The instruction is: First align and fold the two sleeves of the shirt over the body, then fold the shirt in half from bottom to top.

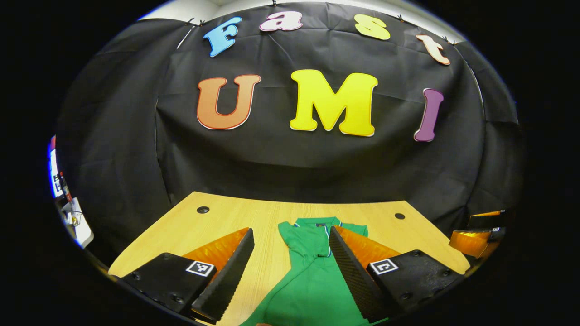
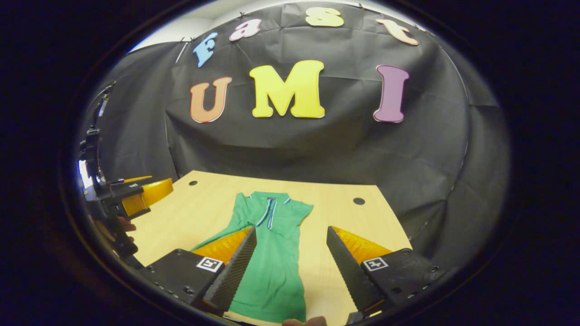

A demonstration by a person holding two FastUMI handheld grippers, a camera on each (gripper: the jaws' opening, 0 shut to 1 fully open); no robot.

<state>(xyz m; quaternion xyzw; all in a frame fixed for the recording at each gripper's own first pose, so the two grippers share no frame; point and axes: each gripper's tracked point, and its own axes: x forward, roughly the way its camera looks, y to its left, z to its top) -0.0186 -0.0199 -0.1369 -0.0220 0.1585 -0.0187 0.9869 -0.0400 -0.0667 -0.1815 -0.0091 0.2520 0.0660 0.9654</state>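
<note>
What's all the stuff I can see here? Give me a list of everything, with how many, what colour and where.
shirt: one, green polo with a striped collar placket, lying flat on the table, collar toward the back wall.
table: one, light wood, under the shirt; two small dark round holes near its far corners.
cloth wall: one, black, hanging behind the table.
left tongs: one pair, open, held above the shirt's collar end and the bare wood beside it; also seen at the left edge of the right gripper view, with the hand holding it.
right tongs: one pair, open, held above the shirt's lower body; seen at the right edge of the left gripper view too.
</note>
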